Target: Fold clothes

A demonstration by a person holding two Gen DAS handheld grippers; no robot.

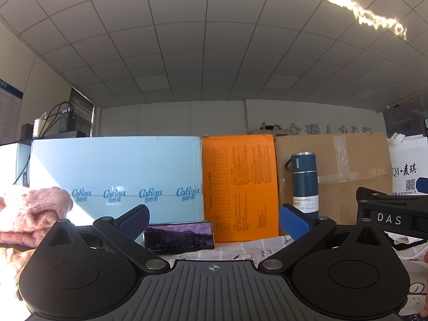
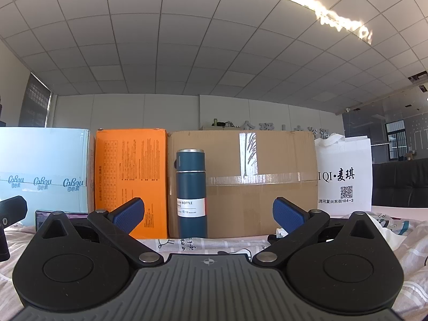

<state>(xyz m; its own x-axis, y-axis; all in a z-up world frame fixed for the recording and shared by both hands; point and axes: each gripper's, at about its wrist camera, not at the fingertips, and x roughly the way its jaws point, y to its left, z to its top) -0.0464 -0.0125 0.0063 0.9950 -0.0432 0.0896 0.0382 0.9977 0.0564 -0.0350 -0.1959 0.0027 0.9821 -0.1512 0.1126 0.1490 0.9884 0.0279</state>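
Four big things stand in a row at the back of the counter [image 2: 187, 243]: a light blue box [image 1: 115, 176], a brown cardboard box [image 2: 256, 184] with shiny tape, an orange box [image 1: 239, 184] between those two, and a white bag [image 2: 345, 176] on the far right. They touch or nearly touch, side by side. A dark blue bottle [image 2: 191, 195] stands upright just in front of the brown box. A phone [image 1: 179, 236] leans on its long side against the blue box, with a picture lit on its screen.

The counter has a pale checked cloth with little drawings on it. A pink knitted sweater [image 1: 32, 214] lies bunched up at the far left in the left view. It is beside the left claw [image 1: 214, 220], off to the left of its left finger, and not between the fingers. I cannot tell if it touches the claw.

The left claw has its blue fingers spread wide apart with nothing in between. The right claw [image 2: 210, 215] is spread wide too, and it holds nothing. More pale rumpled cloth [image 2: 388, 227] lies low on the right, near its right finger. In the left view, the right claw shows at the right edge.
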